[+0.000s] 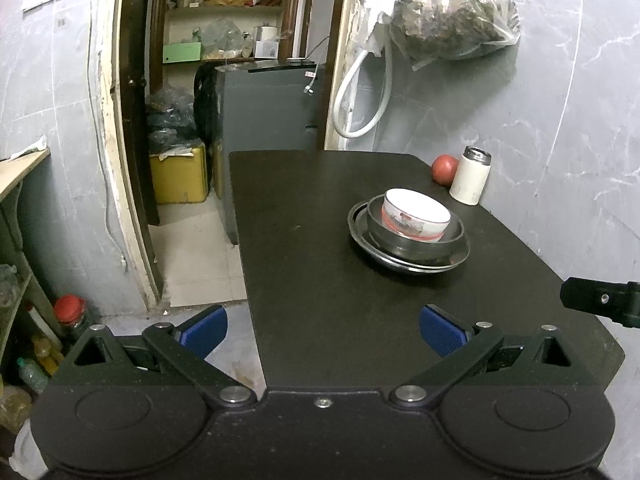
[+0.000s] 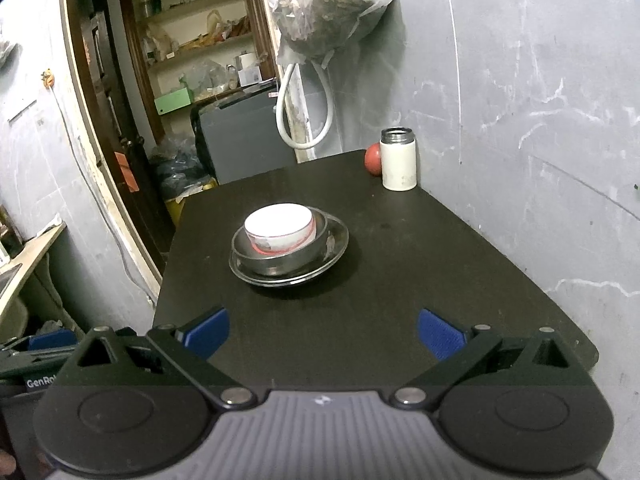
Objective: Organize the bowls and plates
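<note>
From my remote seat I count one stack of dishes on the counter: one steel plate at the bottom, one steel bowl sitting in it, and one white ceramic bowl with a red band nested inside that, so two bowls and one plate in all. Near the far corner I count one white flask with a steel neck and one red round fruit just beside it. On the wall above I see one plastic bag of dark contents and one looped white hose. I count two grippers: left gripper, right gripper.
</note>
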{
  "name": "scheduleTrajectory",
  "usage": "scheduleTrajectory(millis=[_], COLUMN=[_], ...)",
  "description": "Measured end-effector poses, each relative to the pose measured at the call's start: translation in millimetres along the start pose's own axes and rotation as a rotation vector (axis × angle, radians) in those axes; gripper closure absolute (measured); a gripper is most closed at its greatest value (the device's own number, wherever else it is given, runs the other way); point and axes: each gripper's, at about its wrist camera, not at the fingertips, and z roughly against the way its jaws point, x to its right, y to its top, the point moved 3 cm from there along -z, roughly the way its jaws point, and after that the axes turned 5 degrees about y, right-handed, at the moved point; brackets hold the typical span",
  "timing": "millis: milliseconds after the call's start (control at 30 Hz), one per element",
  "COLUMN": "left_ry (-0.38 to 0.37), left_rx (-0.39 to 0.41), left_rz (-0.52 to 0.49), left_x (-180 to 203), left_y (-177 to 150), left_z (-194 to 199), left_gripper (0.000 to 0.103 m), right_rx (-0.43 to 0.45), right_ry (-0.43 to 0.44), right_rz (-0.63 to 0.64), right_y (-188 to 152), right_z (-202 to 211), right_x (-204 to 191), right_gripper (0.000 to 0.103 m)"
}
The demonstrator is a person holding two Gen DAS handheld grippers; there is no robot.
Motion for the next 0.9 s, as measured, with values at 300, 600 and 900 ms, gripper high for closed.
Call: scheduleTrajectory(millis=[300, 600, 900], left_ry=[-0.003, -0.016, -0.018], left_rx=[-0.022, -0.033, -0.032], left_rz=[-0.008, -0.044, -0.053], left_x=[-2.8, 1.5, 3.3], left_y=[-6.7, -12.0, -12.2], left_z=[-3.3, -6.5, -7.5], left_gripper=[0.001, 0.001, 0.001], right_rx=[-0.033, -0.057, -0.068], right_ry=[-0.009, -0.023, -0.021], right_rz=[0.004, 0.010, 0.017], right_y=[-12.6, -20.2, -19.4], right_z=[-4.0, -2.6, -4.4], right_x=[4.1, 7.0, 7.8], right_gripper=[0.000, 0.000, 0.000])
